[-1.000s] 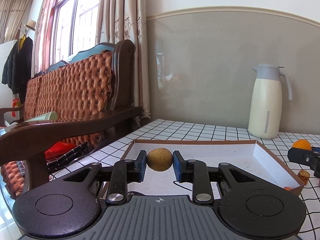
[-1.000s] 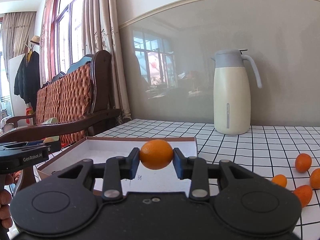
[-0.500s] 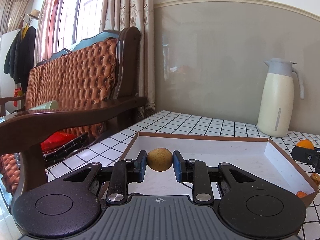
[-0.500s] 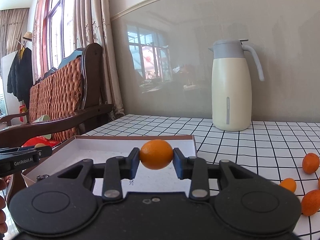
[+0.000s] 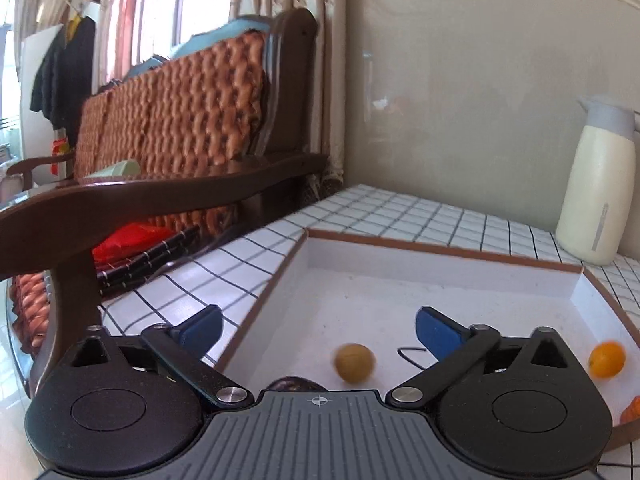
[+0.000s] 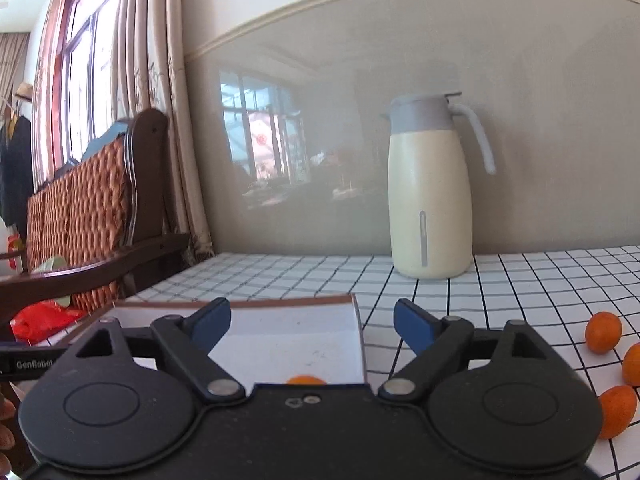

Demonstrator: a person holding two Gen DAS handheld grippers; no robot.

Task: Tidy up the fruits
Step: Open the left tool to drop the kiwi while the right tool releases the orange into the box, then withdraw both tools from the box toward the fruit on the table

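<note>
Both tools spread wide over the shallow white tray point(image 5: 440, 256), with nothing between the pads. Left tool point(image 5: 318, 326) just opened, and the small brownish fruit point(image 5: 355, 362) seen blurred below it, free of the pads, on or just above the tray floor near the front left corner. Right tool point(image 6: 312, 322) just opened too; only the top of an orange fruit point(image 6: 306, 380) showing under its body, inside the tray. In the left wrist view another orange fruit point(image 5: 606, 359) by the tray's right wall, probably the same one. Released low and over the tray, seemingly so that the round fruits fall a short way and the walls stop any rolling.

More to collect: three small orange fruits point(image 6: 603, 333) lying on the checked surface point(image 6: 520, 292) to the right of the tray, well apart from it.

Edges and room: tray walls low with a brown rim, easy to pass over from above. Left rim of the tray close to the surface edge, with a wooden sofa armrest point(image 5: 160, 196) beyond, so little room on that side. Cream thermos jug point(image 6: 430, 196) upright near the wall, behind the tray's far right corner, clear of the way to the loose fruits. Open surface on the right for the next reach.
</note>
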